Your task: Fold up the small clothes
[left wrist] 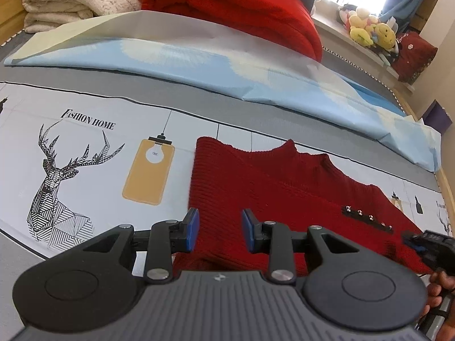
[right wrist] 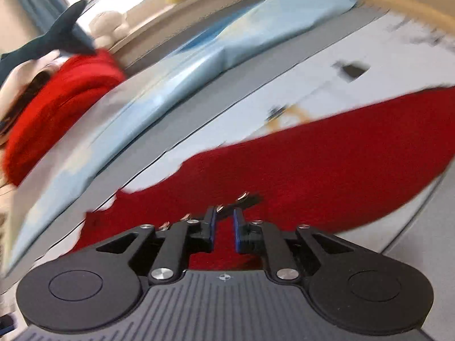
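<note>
- The dark red knitted sweater lies flat on the printed bed sheet, beside the deer graphic.
- The left hand-held gripper hovers over the sweater's near left part, jaws spread wide, gripping nothing.
- The right hand-held gripper sits low over the sweater near its row of metal studs; jaws narrowly parted, nothing visibly between them (this view is motion-blurred).
- A folded light blue sheet and a bright red blanket lie beyond the sweater.
</note>
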